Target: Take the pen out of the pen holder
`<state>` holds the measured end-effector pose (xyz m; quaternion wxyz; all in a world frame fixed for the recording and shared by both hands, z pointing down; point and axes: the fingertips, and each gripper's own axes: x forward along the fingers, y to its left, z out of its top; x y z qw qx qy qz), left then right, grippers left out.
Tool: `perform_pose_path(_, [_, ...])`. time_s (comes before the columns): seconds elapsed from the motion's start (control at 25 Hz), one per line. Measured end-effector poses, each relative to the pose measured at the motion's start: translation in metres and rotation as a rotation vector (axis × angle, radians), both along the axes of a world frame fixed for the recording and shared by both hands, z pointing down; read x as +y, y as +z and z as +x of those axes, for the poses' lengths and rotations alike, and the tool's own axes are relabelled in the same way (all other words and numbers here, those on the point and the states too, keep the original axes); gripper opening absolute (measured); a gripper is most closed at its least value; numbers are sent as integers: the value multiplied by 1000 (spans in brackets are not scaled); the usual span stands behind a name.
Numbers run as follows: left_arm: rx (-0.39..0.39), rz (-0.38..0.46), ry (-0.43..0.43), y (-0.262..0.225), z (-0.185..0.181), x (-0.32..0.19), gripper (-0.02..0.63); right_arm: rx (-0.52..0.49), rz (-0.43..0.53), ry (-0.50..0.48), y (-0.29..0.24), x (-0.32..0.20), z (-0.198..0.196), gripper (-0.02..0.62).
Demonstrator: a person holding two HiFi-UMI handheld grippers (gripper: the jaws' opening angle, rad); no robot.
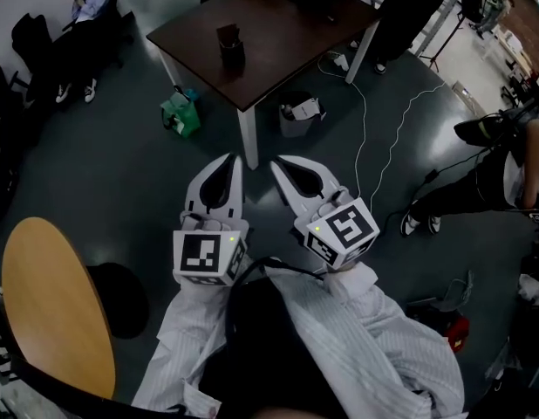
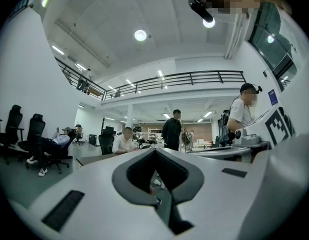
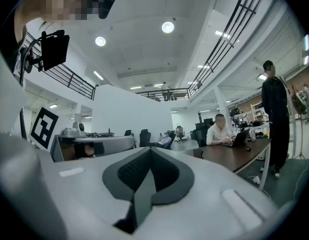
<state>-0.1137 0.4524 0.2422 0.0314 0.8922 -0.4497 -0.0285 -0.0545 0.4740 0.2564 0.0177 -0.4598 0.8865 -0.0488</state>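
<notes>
While left tool [image 1: 234, 159] is closed | pen holder [image 1: 231, 47] well ahead on table [image 1: 291, 37]

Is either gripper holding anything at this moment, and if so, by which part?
Nothing is held. The left gripper and the right gripper are both shut and empty. The pen holder stands untouched on the table, well away from both.

- I see the pen holder [image 1: 232, 54], a dark cup, upright on the brown table [image 1: 278, 55], near its front corner.
- A dark pen [image 1: 228, 33] seems to stick up from it; I can't make out details.
</notes>
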Motion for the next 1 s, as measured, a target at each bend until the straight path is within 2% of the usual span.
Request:
perform_pose_path(0.12, [-22,-7,-29,7,3,5,5,-27,-16,-6,6,3,8,3])
perform_pose_path(0.24, [-7,-31,-46,13,6,2,5,-33,-40,-19,15,3,12,3])
perform_pose_path(0.44, [-16,-48,-52,25,9,-31,5,-44,-78,-23,28,-31,18,3])
perform_pose_path(0.72, [-21,-78,-53,48,1,-132,5,-53,-102,-2,47,-129,17,3])
perform_pose_path(1.0, [-36,-63,2,44,-2,-250,5,-52,-84,53,43,-246,12,3])
